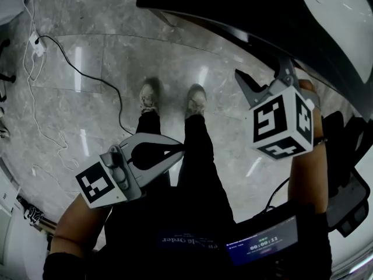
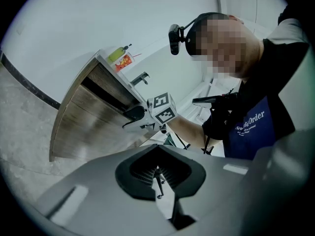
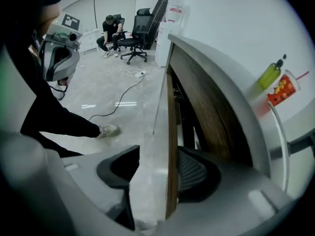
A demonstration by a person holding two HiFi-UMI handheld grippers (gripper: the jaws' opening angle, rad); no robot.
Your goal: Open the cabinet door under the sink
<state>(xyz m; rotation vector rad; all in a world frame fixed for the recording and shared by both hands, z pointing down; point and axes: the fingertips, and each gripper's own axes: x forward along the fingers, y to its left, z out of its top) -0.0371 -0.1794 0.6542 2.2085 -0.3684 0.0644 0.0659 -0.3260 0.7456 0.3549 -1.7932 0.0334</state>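
The wood-grain cabinet door (image 3: 171, 146) under the white sink counter (image 3: 231, 82) stands slightly ajar. Its thin top edge runs between the jaws of my right gripper (image 3: 150, 173), which points steeply down. The right pad (image 3: 197, 173) lies against the door's inner face, while the left pad (image 3: 118, 168) stands clear of the outer face, so the gripper is open. In the head view the right gripper (image 1: 265, 77) reaches the dark door edge (image 1: 233, 22). My left gripper (image 1: 182, 150) hangs shut and empty over the floor, far from the cabinet (image 2: 93, 117).
A black cable (image 1: 87, 74) snakes over the marble floor at the left. The person's shoes (image 1: 148, 98) stand before the cabinet. A green bottle (image 3: 270, 75) and a red cup (image 3: 283, 90) stand on the counter. Office chairs and a seated person (image 3: 115, 33) are far behind.
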